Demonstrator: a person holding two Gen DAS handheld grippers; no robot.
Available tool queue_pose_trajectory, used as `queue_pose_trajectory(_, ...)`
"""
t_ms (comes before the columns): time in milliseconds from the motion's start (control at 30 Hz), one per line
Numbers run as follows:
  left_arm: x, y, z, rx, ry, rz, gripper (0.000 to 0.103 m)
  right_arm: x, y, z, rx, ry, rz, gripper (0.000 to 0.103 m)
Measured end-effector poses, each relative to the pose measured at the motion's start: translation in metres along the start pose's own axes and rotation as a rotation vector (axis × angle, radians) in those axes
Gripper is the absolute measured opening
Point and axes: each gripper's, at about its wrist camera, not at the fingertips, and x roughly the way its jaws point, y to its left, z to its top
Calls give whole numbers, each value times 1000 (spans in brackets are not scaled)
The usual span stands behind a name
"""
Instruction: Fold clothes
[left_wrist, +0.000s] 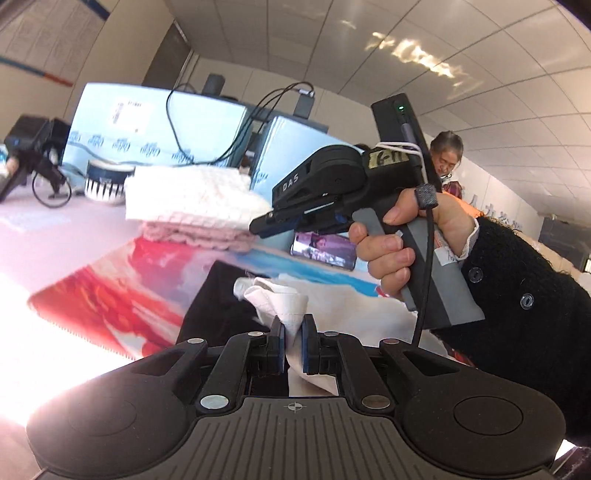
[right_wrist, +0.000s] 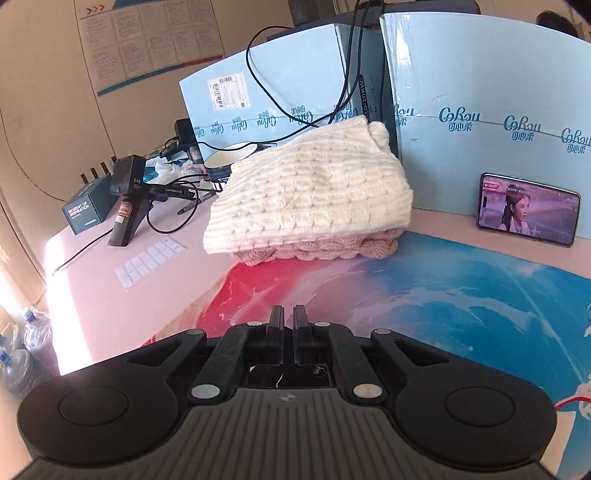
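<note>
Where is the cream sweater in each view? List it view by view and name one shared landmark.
Left wrist: cream sweater sits upper left of centre, stacked on a pink knit, beyond the left gripper.
Right wrist: cream sweater fills the centre, on the same pink knit, beyond the right gripper.
Shared landmark: the phone playing video, to the sweater's right in both.

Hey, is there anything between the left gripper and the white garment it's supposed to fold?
No. The left gripper is already shut on a bunched fold of the white garment, with nothing between them.
</note>
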Motion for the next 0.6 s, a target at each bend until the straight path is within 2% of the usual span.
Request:
queue_pose_trajectory(67, 1, 10, -4, -33, 7, -26, 8, -2, -8, 0, -13, 12, 7, 10)
queue_pose_trajectory(133, 2, 16, -4, -54, 7, -53, 8, -8, -16, 0, -64, 5, 10, 39)
queue_pose_trajectory(200, 3, 25, -7, -89, 9, -84, 8, -17, -24, -3, -189, -41, 18, 57)
queue_pose_trajectory(233, 3, 29, -8, -107, 10, -99, 10, -20, -28, -5, -262, -55, 25, 61)
queue_pose_trajectory(267, 4, 32, -7, -117, 11, -110, 11, -21, -32, -6, -320, -54, 31, 61)
queue_pose_trajectory(400, 7, 36, -3, -128, 13, -139, 19, -6, -38, -6, -388, 84, 140, 59)
queue_pose_trajectory(467, 7, 34, -1, -118, 10, -147, 38, 5, -33, -8, -434, 146, 187, 59)
queue_pose_trajectory(533, 7, 30, 1, -105, 13, -154, 49, 17, -25, -11, -483, 208, 227, 56)
queue_pose_trajectory(600, 8, 27, 2, -94, 23, -155, 50, 22, -19, -15, -517, 249, 266, 55)
